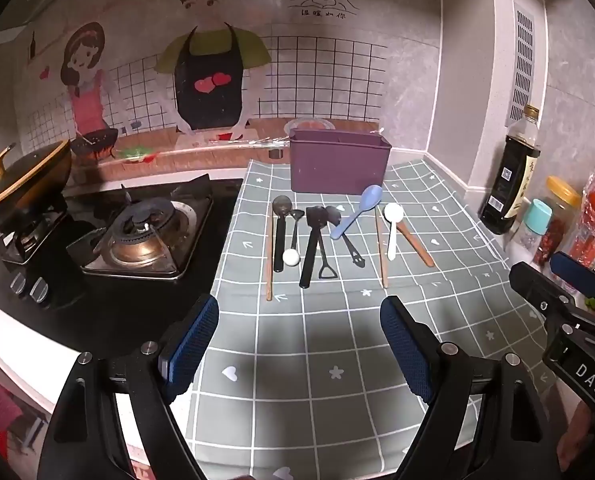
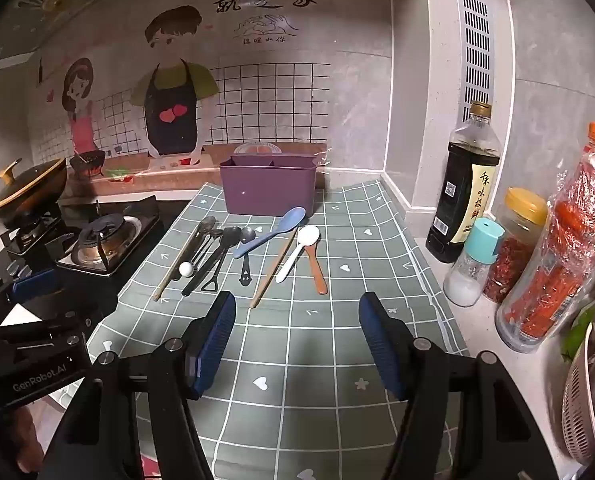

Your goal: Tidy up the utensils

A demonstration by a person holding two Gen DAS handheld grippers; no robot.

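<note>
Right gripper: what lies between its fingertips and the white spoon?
Only bare grid-patterned tablecloth. In the right wrist view the open right gripper hangs short of the utensil row, the white spoon lying beyond it between a wooden chopstick and a brown wooden spoon.

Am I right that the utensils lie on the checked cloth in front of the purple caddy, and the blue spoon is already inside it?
Not quite. The blue spoon still lies on the checked cloth among the other utensils, in front of the purple caddy, as the right wrist view shows.
</note>
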